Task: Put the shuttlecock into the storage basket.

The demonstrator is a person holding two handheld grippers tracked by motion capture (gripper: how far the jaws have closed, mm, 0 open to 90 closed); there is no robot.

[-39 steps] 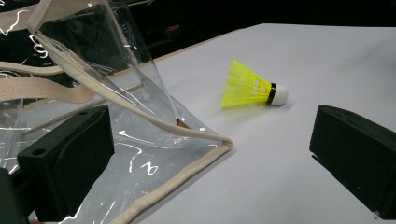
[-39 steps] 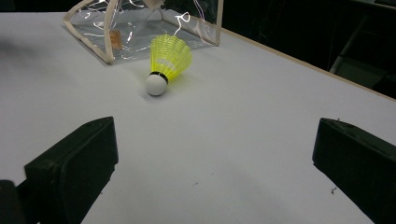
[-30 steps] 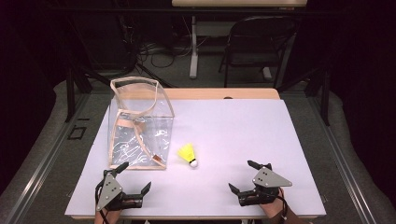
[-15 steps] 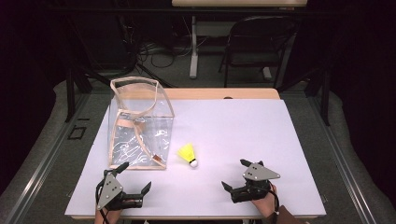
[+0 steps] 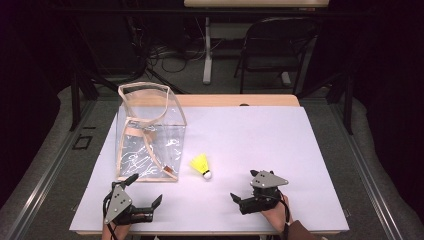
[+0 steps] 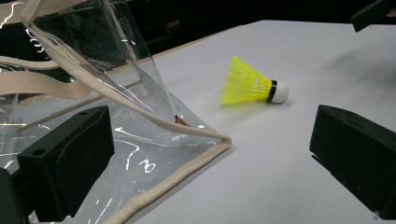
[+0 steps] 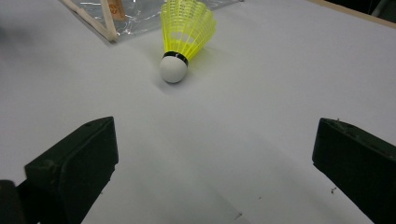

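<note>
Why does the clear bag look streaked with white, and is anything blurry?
In the left gripper view, glare streaks the clear plastic bag, and the near jaws look soft; in the right gripper view, the yellow shuttlecock is sharp with a faint shadow; the high view's surroundings are dark.

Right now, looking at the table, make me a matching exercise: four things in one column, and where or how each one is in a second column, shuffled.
Things:
1. shuttlecock
2. clear tote bag
3. left hand-held gripper
4. right hand-held gripper

States:
A. stands upright at the table's left
B. open, just in front of the bag
C. lies on its side, white cork toward the person
D. open, facing the cork

Pairs: 1-C, 2-A, 3-B, 4-D
</note>
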